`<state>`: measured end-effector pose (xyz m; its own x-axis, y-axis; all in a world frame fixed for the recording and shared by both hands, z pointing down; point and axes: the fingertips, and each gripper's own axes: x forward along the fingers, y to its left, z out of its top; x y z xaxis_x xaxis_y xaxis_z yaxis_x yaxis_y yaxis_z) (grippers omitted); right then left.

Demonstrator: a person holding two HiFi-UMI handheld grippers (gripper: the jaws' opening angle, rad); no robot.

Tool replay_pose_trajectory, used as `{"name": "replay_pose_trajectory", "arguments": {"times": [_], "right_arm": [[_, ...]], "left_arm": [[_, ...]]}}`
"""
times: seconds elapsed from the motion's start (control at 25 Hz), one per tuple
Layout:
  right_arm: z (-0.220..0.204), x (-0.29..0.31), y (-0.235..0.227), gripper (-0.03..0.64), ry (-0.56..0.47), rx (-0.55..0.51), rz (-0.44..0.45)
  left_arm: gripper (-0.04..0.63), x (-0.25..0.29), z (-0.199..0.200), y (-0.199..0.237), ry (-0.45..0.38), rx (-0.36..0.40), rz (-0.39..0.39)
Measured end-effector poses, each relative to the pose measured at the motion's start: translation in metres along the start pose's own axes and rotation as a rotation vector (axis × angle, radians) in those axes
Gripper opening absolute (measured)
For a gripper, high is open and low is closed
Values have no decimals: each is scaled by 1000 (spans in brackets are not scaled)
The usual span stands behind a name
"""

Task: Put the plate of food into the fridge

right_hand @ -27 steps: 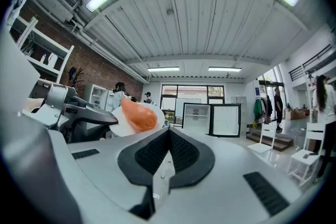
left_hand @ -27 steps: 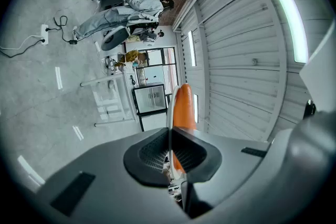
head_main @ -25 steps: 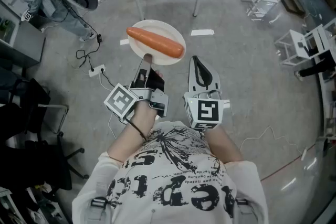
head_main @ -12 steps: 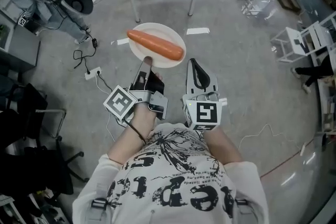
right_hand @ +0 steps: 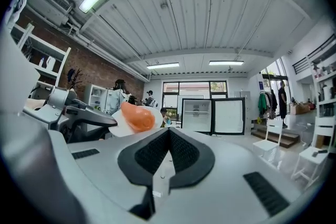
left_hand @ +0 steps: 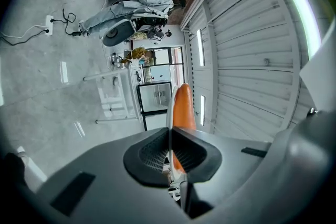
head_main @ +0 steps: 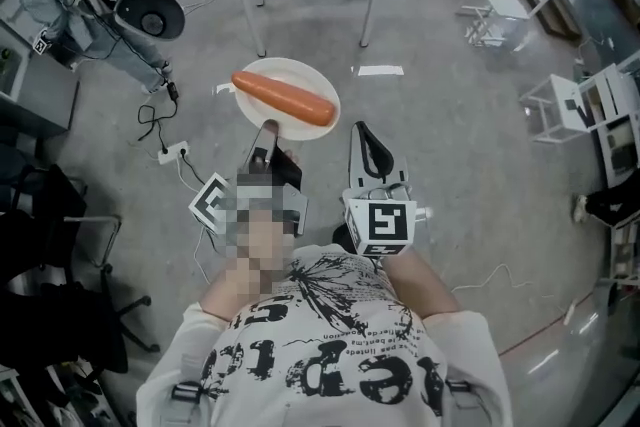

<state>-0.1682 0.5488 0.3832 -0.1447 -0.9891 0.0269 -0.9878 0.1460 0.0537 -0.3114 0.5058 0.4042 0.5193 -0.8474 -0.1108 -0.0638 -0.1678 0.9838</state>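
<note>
The right gripper view, unlike the head view, shows the open fridge (right_hand: 195,115) far ahead. Left gripper (head_main: 267,129), level, clamps the near rim of the white plate (head_main: 300,72) carrying a carrot (head_main: 283,98). Right gripper (head_main: 364,137), level, is closed and empty.

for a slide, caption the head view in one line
Left gripper holds a white plate with a carrot by its rim; right gripper, shut and empty, alongside.
</note>
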Motion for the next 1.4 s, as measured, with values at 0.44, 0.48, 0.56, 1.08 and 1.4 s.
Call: {"name": "replay_pose_trajectory", "arguments": {"times": [0.44,0.48,0.56,1.08,1.4], "right_arm": [[12,87,-118,0,-28,-7,82],[12,93,-124,0,-26,-10,92],[12,104,-135,0,-29,-10,113],[-3,211,-188,0,6,-1,66],[17,336,-200,0,-28,3,-4]], "left_arm": [[25,119,-34,-4,-103,-6,-2],[25,126,-36,-3,-114,-8,-1],[25,139,-38,-2,-132,-9,1],[25,263,-11,21,-82,-43,6],[25,374,58,29,-16,-31,-24]]}}
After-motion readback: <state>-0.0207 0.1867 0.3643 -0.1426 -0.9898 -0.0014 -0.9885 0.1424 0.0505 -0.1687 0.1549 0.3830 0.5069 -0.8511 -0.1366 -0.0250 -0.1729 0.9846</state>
